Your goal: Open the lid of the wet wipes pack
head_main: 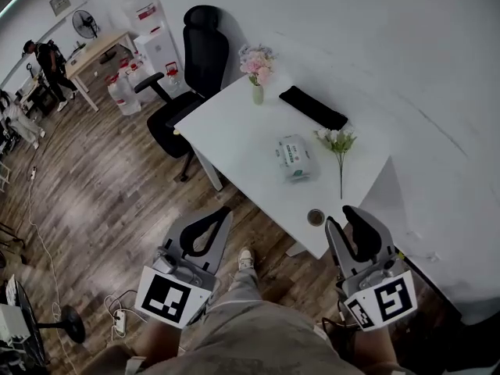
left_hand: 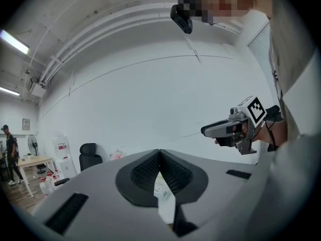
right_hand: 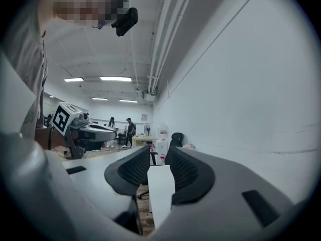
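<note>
White bench [head_main: 234,131] stands against a pale wall, and the wet wipes pack [head_main: 295,158] lies flat near its middle, a little toward the right edge. At this size the head view does not show whether its lid is shut.

A small vase [head_main: 257,92] with pink blooms stands at the far corner. A black flat case [head_main: 312,106] lies along the far edge, and a white flower stem [head_main: 339,148] lies just right of the pack, touching nothing. A small dark round thing [head_main: 316,217] sits by the near corner.

The left hand-held gripper [left_hand: 159,151] has its 2 jaws closed tip to tip, with nothing caught between them. It is held off the bench, over the wooden floor [head_main: 117,194], short of the near edge. The right hand-held gripper [right_hand: 159,149] has its 2 jaws parted with a clear gap, and it holds nothing. In the head view its tips sit beside the near corner, well apart from the pack.

A black office chair [head_main: 195,69] stands at the bench's left corner.
</note>
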Action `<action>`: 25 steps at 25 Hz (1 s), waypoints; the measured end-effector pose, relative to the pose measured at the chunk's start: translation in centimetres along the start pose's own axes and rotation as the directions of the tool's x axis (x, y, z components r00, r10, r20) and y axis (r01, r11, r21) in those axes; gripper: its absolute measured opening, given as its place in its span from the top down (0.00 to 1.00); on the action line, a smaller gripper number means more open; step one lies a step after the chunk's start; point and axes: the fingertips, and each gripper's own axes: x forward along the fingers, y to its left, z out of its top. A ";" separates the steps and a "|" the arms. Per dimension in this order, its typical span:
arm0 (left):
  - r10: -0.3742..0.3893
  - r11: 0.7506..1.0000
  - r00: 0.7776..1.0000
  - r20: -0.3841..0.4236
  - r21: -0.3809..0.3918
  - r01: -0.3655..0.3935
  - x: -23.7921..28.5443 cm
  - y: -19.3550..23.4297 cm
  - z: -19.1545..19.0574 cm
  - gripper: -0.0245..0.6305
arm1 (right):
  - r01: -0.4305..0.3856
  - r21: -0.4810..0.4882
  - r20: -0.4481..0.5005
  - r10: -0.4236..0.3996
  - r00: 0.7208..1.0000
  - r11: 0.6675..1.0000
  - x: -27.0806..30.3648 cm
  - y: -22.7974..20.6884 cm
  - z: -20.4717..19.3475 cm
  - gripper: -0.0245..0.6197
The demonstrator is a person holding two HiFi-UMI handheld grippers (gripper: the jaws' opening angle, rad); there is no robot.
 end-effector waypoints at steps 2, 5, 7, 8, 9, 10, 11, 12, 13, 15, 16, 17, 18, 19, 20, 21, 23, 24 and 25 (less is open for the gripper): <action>-0.017 1.000 1.000 -0.002 -0.001 0.017 1.7 1.8 -0.1 0.94 | 0.008 0.007 -0.019 -0.008 1.000 1.000 2.3 -0.7 -0.3 0.74; -0.045 0.999 0.999 -0.012 -0.007 0.045 4.1 4.5 -0.3 0.94 | 0.021 0.016 -0.048 -0.020 0.999 1.000 5.7 -1.6 -0.6 0.74; -0.060 0.998 0.998 -0.021 -0.010 0.060 5.7 6.4 -0.8 0.94 | 0.033 0.022 -0.063 -0.031 0.998 0.999 8.1 -2.4 -0.7 0.74; -0.067 0.998 0.997 -0.025 -0.012 0.067 6.5 7.4 -1.0 0.94 | 0.038 0.025 -0.069 -0.036 0.997 0.999 9.3 -2.8 -0.8 0.74; -0.074 0.997 0.997 -0.028 -0.012 0.073 7.3 8.4 -1.1 0.94 | 0.044 0.027 -0.076 -0.041 0.996 0.999 10.4 -3.1 -0.8 0.74; -0.081 0.997 0.996 -0.031 -0.010 0.080 8.0 9.3 -1.3 0.94 | 0.049 0.026 -0.082 -0.047 0.996 0.998 11.6 -3.5 -0.8 0.74; -0.089 0.996 0.996 -0.033 -0.007 0.088 8.7 10.2 -1.4 0.94 | 0.055 0.023 -0.088 -0.052 0.995 0.998 12.7 -3.8 -0.8 0.74; -0.098 0.995 0.995 -0.034 -0.004 0.098 9.4 11.0 -1.5 0.94 | 0.061 0.019 -0.095 -0.059 0.994 0.998 13.7 -4.2 -0.8 0.74; -0.108 0.994 0.993 -0.036 -0.002 0.108 10.1 11.8 -1.7 0.94 | 0.067 0.016 -0.102 -0.065 0.993 0.998 14.7 -4.5 -0.8 0.74; -0.132 0.991 0.991 -0.038 -0.002 0.132 11.5 13.1 -2.0 0.94 | 0.081 0.014 -0.113 -0.079 0.990 0.997 16.6 -5.1 -1.0 0.74; -0.143 0.990 0.989 -0.038 -0.002 0.143 12.1 13.7 -2.3 0.94 | 0.088 0.015 -0.118 -0.086 0.989 0.996 17.5 -5.4 -1.1 0.74; -0.155 0.988 0.987 -0.038 -0.003 0.154 12.7 14.2 -2.5 0.94 | 0.096 0.017 -0.121 -0.093 0.988 0.995 18.3 -5.7 -1.3 0.74; -0.165 0.986 0.986 -0.037 -0.004 0.165 13.2 14.6 -2.7 0.94 | 0.104 0.018 -0.124 -0.101 0.987 0.994 18.9 -5.9 -1.5 0.74; -0.174 0.985 0.984 -0.037 -0.004 0.174 13.7 15.0 -2.9 0.94 | 0.111 0.018 -0.127 -0.107 0.986 0.994 19.5 -6.2 -1.6 0.74; -0.180 0.984 0.983 -0.038 -0.003 0.180 14.1 15.4 -3.1 0.94 | 0.116 0.019 -0.130 -0.113 0.985 0.993 20.0 -6.4 -1.8 0.74; -0.185 0.983 0.982 -0.039 -0.001 0.185 14.5 15.7 -3.3 0.94 | 0.121 0.021 -0.133 -0.117 0.984 0.992 20.5 -6.6 -2.0 0.74; -0.191 0.982 0.981 -0.039 0.000 0.191 15.2 16.3 -3.7 0.94 | 0.124 0.027 -0.144 -0.119 0.982 0.992 21.2 -6.9 -2.4 0.74; -0.193 0.981 0.980 -0.040 -0.004 0.193 15.4 16.5 -3.8 0.94 | 0.125 0.030 -0.151 -0.119 0.981 0.992 21.5 -7.0 -2.6 0.74; -0.194 0.981 0.980 -0.044 -0.011 0.194 15.7 16.6 -4.0 0.94 | 0.126 0.033 -0.158 -0.120 0.980 0.991 21.7 -7.2 -2.9 0.74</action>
